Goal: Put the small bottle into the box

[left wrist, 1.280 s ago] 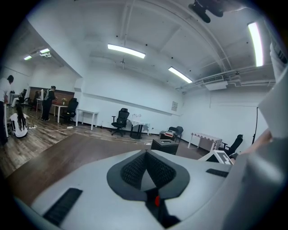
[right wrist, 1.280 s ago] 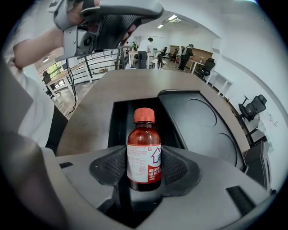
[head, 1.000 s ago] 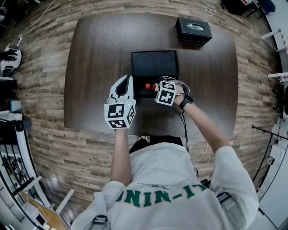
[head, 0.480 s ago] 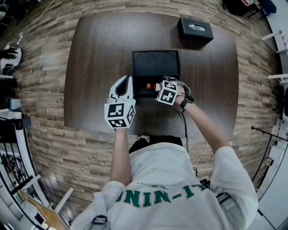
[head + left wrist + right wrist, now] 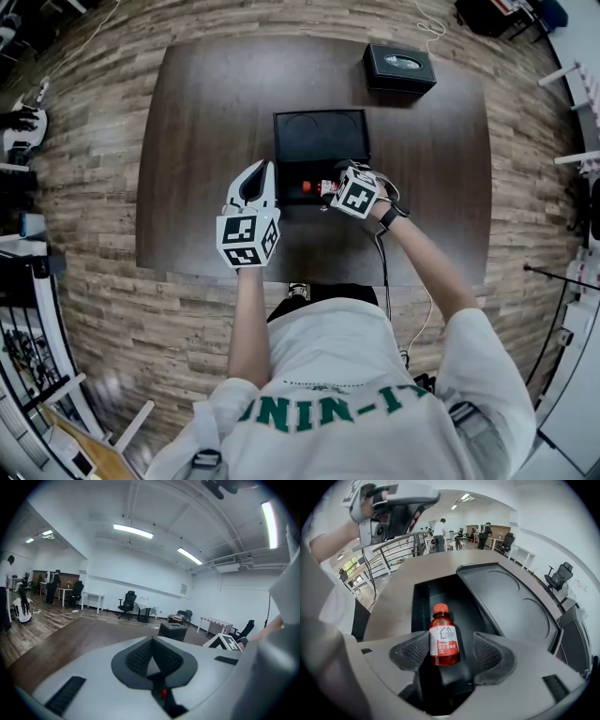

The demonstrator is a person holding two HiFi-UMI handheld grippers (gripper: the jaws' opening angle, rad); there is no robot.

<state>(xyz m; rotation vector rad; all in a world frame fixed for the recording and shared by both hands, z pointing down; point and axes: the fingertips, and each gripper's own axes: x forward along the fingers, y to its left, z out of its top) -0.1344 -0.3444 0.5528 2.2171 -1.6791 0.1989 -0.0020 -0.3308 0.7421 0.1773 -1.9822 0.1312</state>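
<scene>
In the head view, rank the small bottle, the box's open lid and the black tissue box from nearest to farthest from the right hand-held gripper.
1. small bottle: in the box, between the jaws of the right hand-held gripper, which have just been opening.
2. open lid: just beyond the bottle.
3. black tissue box: far right corner of the table.

The bottle (image 5: 443, 637) is glossy, see-through reddish plastic with a smooth orange cap and a white paper label. The box (image 5: 501, 597) looks matt black with a faint sheen. The left tongs (image 5: 153, 653) and right tongs (image 5: 451, 651) have smooth matt grey plastic shells. Their pads (image 5: 411, 650) are black, rubbery and finely ribbed. The tabletop (image 5: 206, 122) is dark, smooth wood, and the floor (image 5: 94, 187) is matt, grainy wood planks.
</scene>
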